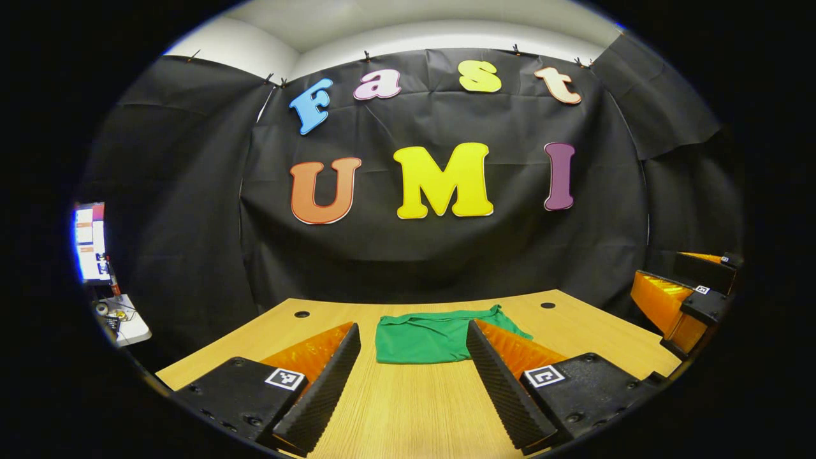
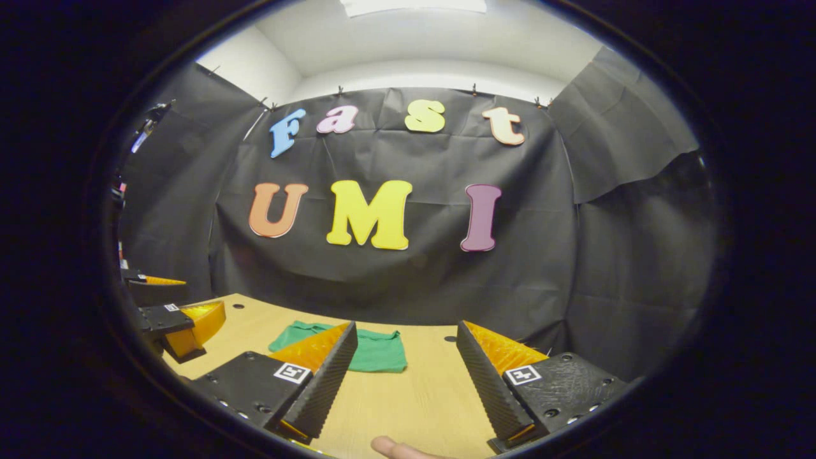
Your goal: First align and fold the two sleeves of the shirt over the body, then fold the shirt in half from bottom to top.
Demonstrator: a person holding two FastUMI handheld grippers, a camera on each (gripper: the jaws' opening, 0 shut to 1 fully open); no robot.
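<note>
A green shirt (image 1: 428, 336) lies folded into a compact rectangle on the wooden table (image 1: 408, 408), toward its far edge. My left gripper (image 1: 411, 389) hovers open above the table just in front of the shirt, nothing between its fingers. In the left gripper view the right gripper (image 1: 685, 299) shows at the far right edge. In the right gripper view the shirt (image 2: 373, 350) lies ahead and to the left, partly behind my left finger. My right gripper (image 2: 405, 389) is open and empty over the table (image 2: 408, 401). The left gripper (image 2: 169, 319) shows at that view's left edge.
Black cloth walls close off the booth behind the table. A lit screen (image 1: 89, 242) and a small stand with clutter (image 1: 121, 319) sit at the far left. Two dark holes (image 1: 301, 314) mark the table's far corners. A fingertip (image 2: 398, 448) pokes in at the bottom.
</note>
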